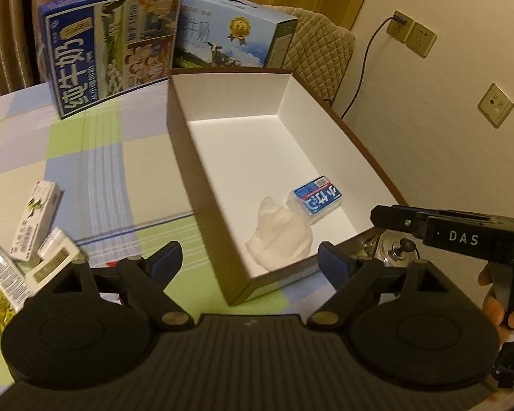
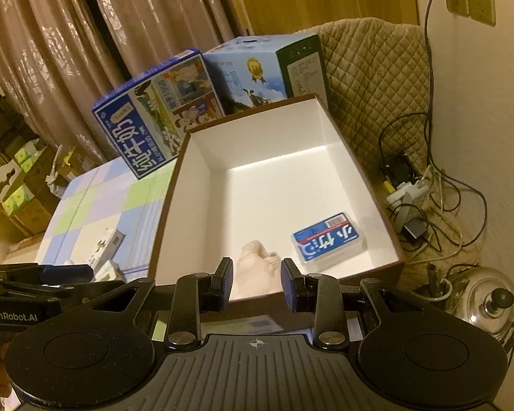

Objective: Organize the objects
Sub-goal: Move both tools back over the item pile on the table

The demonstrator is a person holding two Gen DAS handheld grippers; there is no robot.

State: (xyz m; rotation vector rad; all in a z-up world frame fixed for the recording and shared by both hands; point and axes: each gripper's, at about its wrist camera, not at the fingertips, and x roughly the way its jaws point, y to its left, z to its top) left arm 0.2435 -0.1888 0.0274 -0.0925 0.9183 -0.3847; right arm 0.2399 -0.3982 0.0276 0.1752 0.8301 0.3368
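The table (image 1: 96, 171), under a checked cloth, fills the left half of the left wrist view. The open box (image 1: 229, 253), brown outside and white inside, runs from frame centre toward the upper right. Behind it, at the top of the frame, stand two milk cartons: the dark blue one (image 1: 109, 48) left, the light blue one (image 1: 229, 30) right.

In the box's near end lie a white cloth (image 1: 277, 233) and, just right of it, a blue packet (image 1: 317, 198).

The left gripper (image 1: 250, 260) sits at the bottom centre, its jaws spread wide and empty, straddling the box's near corner. The right gripper (image 2: 253, 284), low in its own view, is parted too, holding nothing, poised over the box's near wall with the cloth showing between its fingers.

At the lower left of the left view small boxes lie clustered on the table: a white carton (image 1: 34, 219) and a smaller box (image 1: 56, 257).
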